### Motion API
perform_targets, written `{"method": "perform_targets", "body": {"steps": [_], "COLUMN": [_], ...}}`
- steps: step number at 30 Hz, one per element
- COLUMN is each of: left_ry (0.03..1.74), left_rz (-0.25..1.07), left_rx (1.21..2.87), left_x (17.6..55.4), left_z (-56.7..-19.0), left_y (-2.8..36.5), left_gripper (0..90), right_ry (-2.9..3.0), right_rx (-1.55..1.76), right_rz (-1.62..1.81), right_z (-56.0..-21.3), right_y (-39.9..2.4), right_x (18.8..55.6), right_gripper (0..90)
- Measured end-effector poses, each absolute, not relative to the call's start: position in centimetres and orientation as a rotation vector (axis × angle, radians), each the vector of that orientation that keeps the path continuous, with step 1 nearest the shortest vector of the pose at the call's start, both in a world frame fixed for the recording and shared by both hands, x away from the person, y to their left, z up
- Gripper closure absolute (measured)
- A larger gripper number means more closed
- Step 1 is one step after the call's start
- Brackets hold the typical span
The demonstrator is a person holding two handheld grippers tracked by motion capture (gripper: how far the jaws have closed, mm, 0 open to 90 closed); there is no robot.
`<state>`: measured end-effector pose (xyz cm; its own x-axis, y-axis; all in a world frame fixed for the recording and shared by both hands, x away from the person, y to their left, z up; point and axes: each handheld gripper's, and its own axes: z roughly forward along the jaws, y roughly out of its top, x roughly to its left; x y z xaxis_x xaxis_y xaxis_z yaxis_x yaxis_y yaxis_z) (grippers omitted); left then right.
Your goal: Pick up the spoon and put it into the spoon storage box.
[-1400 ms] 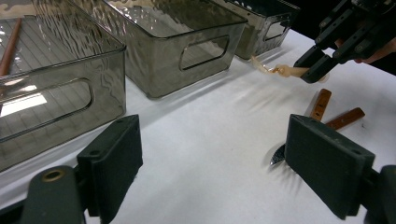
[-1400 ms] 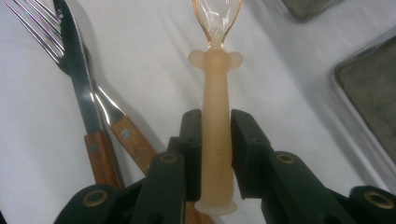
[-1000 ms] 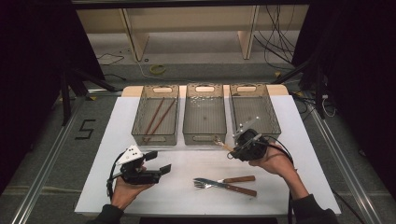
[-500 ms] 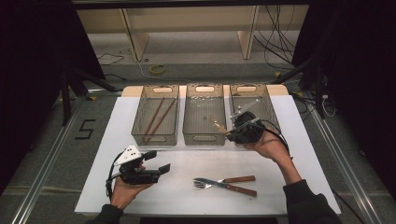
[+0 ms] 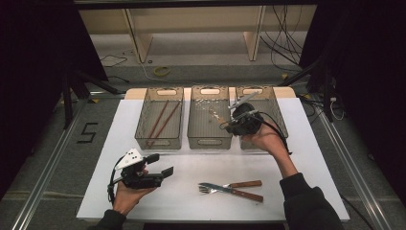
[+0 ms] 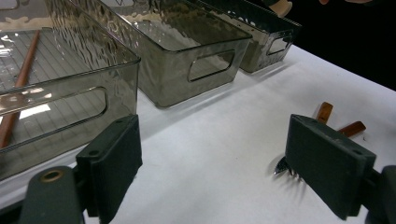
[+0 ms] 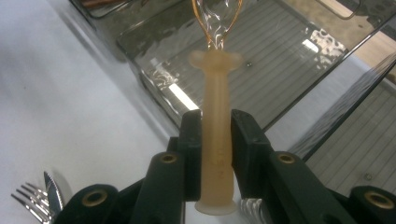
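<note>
White table (image 5: 306,143) carried three smoked-plastic bins; left bin (image 5: 159,120) held brown chopsticks (image 5: 160,120). Right gripper (image 7: 215,140) hovered above middle bin (image 5: 209,117), jaws clamped narrow on pale handle of small whisk (image 7: 215,140), wire loop pointing into bin. Left gripper (image 5: 160,165) rested low near table's front-left, jaws wide, nothing between them. Fork (image 5: 215,188) and knife (image 5: 239,192) lay together near front edge.

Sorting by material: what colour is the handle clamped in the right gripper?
Pale translucent beige handle, clearest in the right gripper view.
</note>
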<state>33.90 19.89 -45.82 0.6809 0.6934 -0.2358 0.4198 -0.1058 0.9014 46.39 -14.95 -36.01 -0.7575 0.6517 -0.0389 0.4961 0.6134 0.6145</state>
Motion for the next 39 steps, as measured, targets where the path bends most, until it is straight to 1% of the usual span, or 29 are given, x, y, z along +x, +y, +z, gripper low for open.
{"method": "perform_targets", "body": {"steps": [18, 27, 39], "left_ry": [0.908, 0.906, 0.901], "left_rz": [0.307, 0.308, 0.306], "left_rx": [1.718, 1.715, 1.717], "left_x": [33.9, 33.9, 33.9], "left_z": [-45.7, -45.7, -45.7], "left_y": [20.1, 20.1, 20.2], "left_gripper": [17.8, 17.8, 17.7], "right_ry": [2.537, 2.532, 2.551], "right_rx": [0.994, 1.036, 1.083], "right_rz": [0.865, 0.852, 0.817], "right_z": [-35.6, -36.4, -37.5], "right_y": [-13.0, -12.2, -11.3], "right_x": [49.2, 50.8, 51.8], "right_gripper": [75.8, 75.8, 75.6]}}
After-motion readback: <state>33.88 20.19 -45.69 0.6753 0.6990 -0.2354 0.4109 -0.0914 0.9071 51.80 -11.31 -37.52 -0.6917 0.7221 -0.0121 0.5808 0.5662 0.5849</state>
